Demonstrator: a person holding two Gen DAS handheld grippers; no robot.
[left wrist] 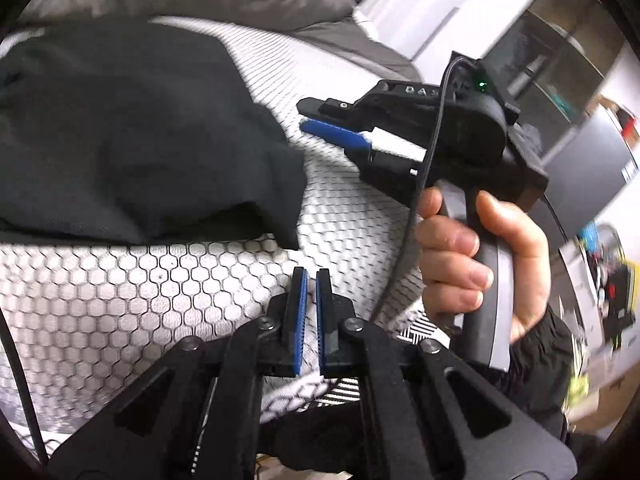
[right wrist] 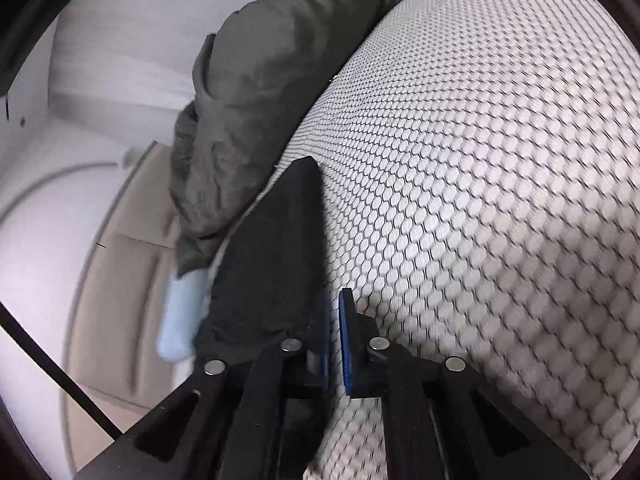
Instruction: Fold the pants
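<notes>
From the left wrist we see one pair of dark pants (left wrist: 132,140) bunched on the honeycomb-patterned mattress (left wrist: 120,292), its far end cut off. The left gripper (left wrist: 311,280) is closed on nothing. The right gripper (left wrist: 320,128), in one hand (left wrist: 480,256), reads partly "DAS". From the right wrist, its jaws stand slightly apart and empty beside a black cloth (right wrist: 276,264), blurred; we cannot tell if that is the pants.

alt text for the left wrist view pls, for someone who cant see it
Dark folded pants lie on a white bed cover with a black honeycomb pattern. The left gripper, black with blue pads, hovers shut and empty near them. A hand holds the right gripper above the cover.
</notes>
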